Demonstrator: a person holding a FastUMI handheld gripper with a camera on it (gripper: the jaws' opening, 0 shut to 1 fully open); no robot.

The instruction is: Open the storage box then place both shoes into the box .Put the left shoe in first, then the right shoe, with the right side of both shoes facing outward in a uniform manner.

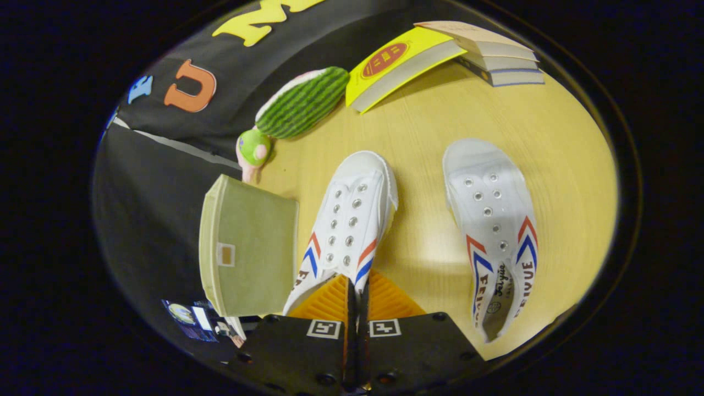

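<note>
Gripper view: fingers pressed together, gripper (356,286) pinching the heel-end collar or tongue of the near white shoe (349,225), which one I cannot tell; that shoe's long axis runs straight ahead of the fingers, toe pointing away, slightly tilted. Second white shoe (492,220) lies flat on the wooden table (561,148) beside the fingers on the other side, long axis roughly parallel, toe also away, opening toward the gripper. Green storage box (247,247) sits just beside the held shoe, lid closed; watermelon plush (302,102) and stacked books (440,52) lie well beyond the fingers.
</note>
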